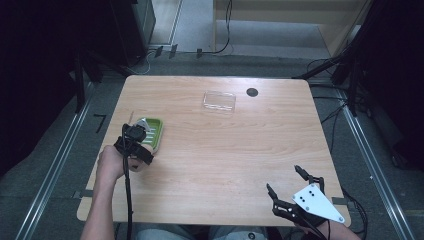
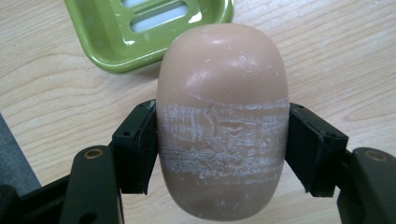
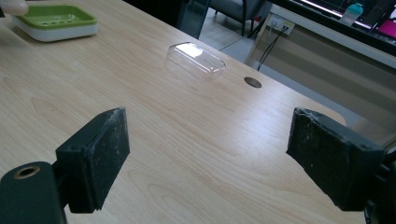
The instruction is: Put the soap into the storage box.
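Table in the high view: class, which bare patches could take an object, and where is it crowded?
Bare wood lies between the green soap dish and the right hand-held gripper, and right of the clear lid. Crowded: the left edge, where the left hand-held gripper holds the soap.

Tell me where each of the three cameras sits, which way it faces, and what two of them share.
High view: above the person's side, looking forward and down on the wooden table; forearms, left gripper and right gripper enter from below.
Left gripper view: on the left gripper, looking down at the tan oval soap bar between its jaws.
Right gripper view: on the right gripper, jaws apart, looking level across the table.
Shared: the green slotted plastic soap dish; the clear plastic lid.
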